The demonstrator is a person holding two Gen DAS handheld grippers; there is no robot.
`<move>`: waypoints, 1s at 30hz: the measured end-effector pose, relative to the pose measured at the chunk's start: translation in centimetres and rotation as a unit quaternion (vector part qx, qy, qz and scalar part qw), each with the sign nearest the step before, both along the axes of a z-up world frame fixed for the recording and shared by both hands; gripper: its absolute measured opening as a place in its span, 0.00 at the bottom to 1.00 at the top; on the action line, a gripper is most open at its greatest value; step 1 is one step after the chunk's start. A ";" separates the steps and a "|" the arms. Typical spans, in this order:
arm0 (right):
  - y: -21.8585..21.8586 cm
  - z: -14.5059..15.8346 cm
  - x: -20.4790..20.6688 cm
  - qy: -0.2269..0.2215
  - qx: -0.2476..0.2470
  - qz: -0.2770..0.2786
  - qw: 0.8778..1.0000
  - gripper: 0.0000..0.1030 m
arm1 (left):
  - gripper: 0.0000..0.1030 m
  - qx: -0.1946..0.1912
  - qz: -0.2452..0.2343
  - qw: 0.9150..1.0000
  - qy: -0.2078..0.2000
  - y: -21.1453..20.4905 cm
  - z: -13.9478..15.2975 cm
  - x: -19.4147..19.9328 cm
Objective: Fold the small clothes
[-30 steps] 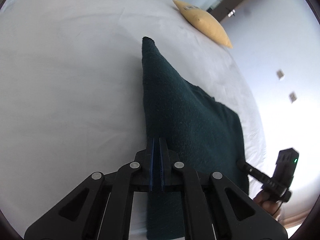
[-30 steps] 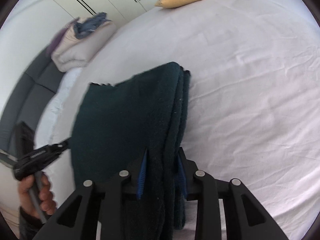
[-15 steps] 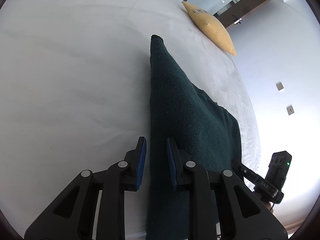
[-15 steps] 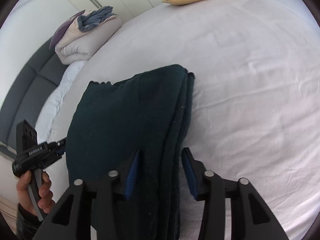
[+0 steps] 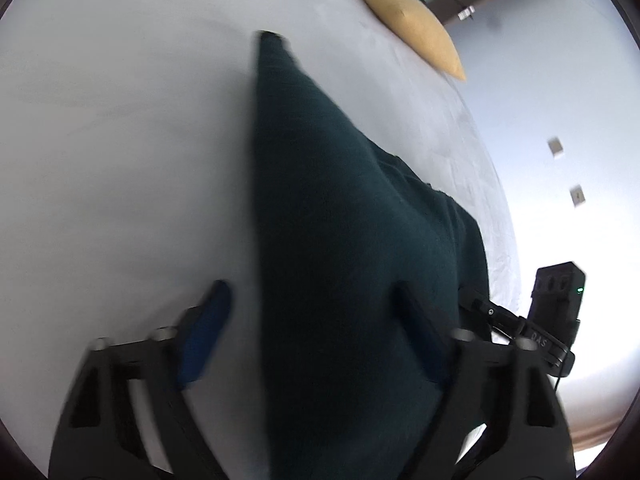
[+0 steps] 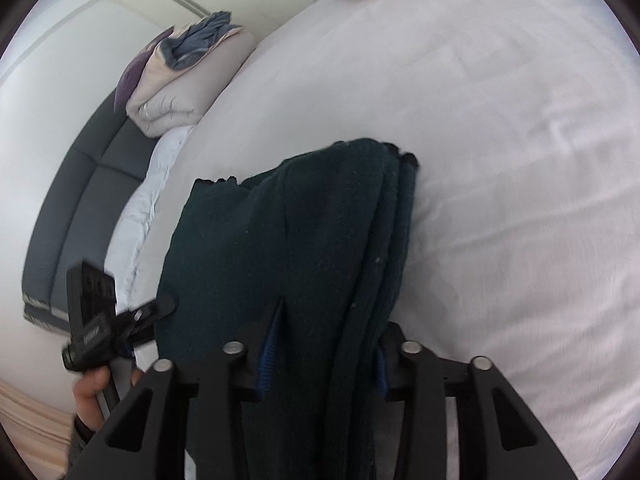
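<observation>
A: What's lying around the dark green cloth (image 6: 288, 264)?
B: It's lying folded in thick layers on a white bed sheet (image 6: 500, 160), faintly creased. A mustard pillow (image 5: 412, 26) is sitting far beyond it at the bed's head; a rolled grey duvet (image 6: 176, 96) is resting off to its left on a dark sofa (image 6: 76, 196).
A: Texture?
B: Fuzzy, towel-like, tapering to a point.
A: And the tongs?
B: The left gripper (image 5: 312, 344) is spreading wide, straddling the cloth; a second ago it was pinched together. The right gripper (image 6: 322, 350) is standing apart too, loosely flanking the folded edge, having let go.
</observation>
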State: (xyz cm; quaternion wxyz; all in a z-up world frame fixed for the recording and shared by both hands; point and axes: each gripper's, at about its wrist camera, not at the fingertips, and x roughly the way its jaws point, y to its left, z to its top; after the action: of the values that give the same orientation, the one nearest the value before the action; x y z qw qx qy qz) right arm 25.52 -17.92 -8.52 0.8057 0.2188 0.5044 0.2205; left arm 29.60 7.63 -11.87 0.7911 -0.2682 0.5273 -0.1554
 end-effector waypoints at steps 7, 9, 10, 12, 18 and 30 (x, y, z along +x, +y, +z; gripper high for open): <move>3.6 3.4 -0.7 -0.103 -0.119 0.034 0.987 0.19 | 0.31 0.024 0.002 0.999 -0.026 -0.6 2.0 0.2; 4.1 4.4 -0.8 -0.128 -0.129 0.035 0.983 0.19 | 0.29 0.029 0.010 0.998 -0.045 -0.3 3.1 -0.5; 4.1 4.8 -0.6 -0.135 -0.126 0.034 0.982 0.19 | 0.28 0.034 0.012 0.998 -0.055 -0.2 3.6 -0.7; 4.0 5.1 -0.1 -0.140 -0.118 0.031 0.983 0.19 | 0.28 0.039 0.013 0.996 -0.079 0.0 4.7 -1.0; 3.0 2.4 2.0 -0.096 -0.114 0.022 0.989 0.24 | 0.46 0.045 0.024 0.998 -0.045 0.6 0.7 -0.3; -1.1 -0.2 0.5 -0.006 0.002 -0.007 1.000 0.59 | 0.74 0.016 0.021 0.999 -0.031 2.9 1.9 -3.1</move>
State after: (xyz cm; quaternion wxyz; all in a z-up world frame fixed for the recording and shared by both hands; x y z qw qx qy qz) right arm 25.98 -18.99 -8.68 0.8097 0.2229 0.4975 0.2170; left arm 26.50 10.48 -10.00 0.8142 -0.2620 0.4994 -0.1381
